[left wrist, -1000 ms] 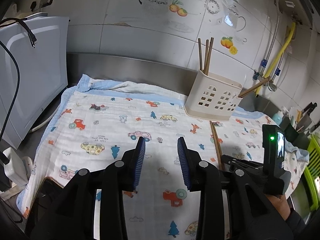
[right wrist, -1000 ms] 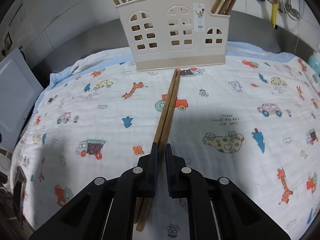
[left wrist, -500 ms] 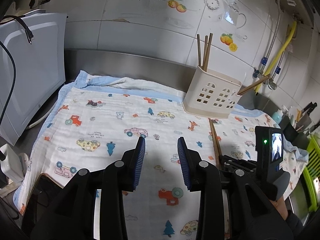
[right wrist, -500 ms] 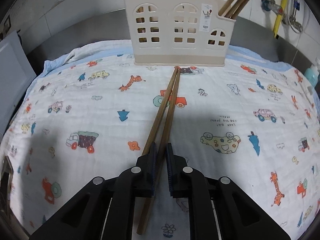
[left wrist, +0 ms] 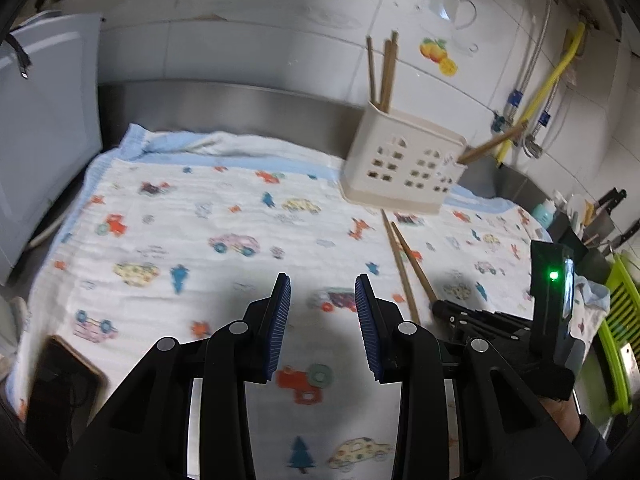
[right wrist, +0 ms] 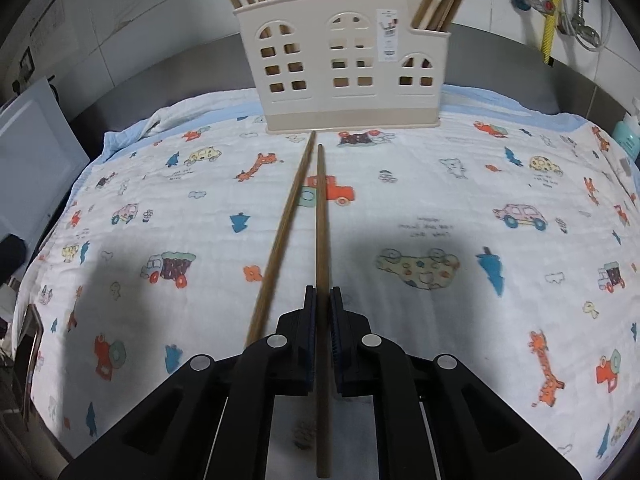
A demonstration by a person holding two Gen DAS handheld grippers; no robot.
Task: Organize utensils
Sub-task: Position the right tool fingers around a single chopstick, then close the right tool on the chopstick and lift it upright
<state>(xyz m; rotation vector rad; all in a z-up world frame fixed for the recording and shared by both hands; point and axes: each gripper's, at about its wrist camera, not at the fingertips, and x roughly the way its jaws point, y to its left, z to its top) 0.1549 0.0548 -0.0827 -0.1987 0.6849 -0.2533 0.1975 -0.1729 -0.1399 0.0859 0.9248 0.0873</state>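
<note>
The right gripper [right wrist: 322, 312] has its jaws clamped on one wooden chopstick [right wrist: 320, 216], which runs straight ahead from between the pads toward the cream utensil holder [right wrist: 340, 68] at the far end of the cartoon-print cloth [right wrist: 440, 208]. A second chopstick [right wrist: 286, 216] lies just to the left of the jaws on the cloth, angling toward the same holder, close beside the gripped one but outside the pads. The grip sits well back on the stick, so most of its length reaches out beyond the jaws and the tip would likely swing with any wrist turn. To do the step well, the person should lift straight up, clear of the loose stick, tilt the tip down, and lower it into a compartment already holding chopsticks. The left gripper [left wrist: 322, 320] hovers with jaws apart over bare cloth, holding nothing.
</note>
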